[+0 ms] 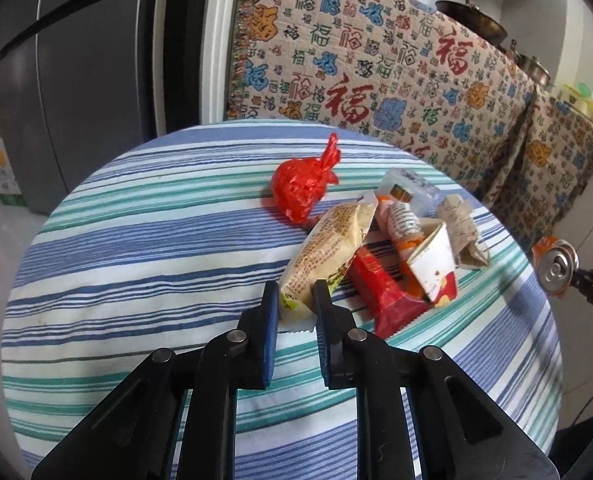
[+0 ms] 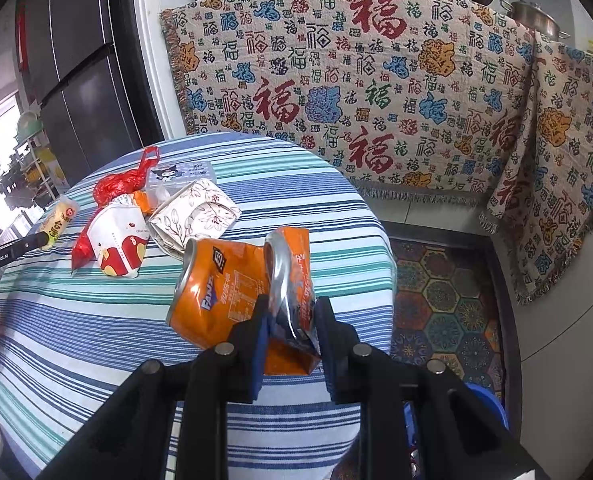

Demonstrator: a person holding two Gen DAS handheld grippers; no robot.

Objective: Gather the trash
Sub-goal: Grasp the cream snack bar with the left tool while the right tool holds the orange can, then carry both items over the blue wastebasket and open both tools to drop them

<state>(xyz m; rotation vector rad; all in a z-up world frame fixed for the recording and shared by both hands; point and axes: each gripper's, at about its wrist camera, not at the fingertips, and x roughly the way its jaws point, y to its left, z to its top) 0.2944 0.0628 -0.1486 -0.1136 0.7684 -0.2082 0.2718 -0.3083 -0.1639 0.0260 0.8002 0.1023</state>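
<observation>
Two tools loaded: L tool (image 1: 294, 294) pinches wrapper (image 1: 328, 246); R tool (image 2: 290, 312), can (image 2: 224, 284).

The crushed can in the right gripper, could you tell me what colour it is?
The crushed can is orange with a silver top, clearest in the right wrist view.

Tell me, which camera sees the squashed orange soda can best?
The right wrist view. The crushed orange aluminium soda can sits large and close there, pinched in the right claw, with its label readable. The left wrist view shows only the can's silver end at the far right edge, beyond the striped tablecloth.
</observation>
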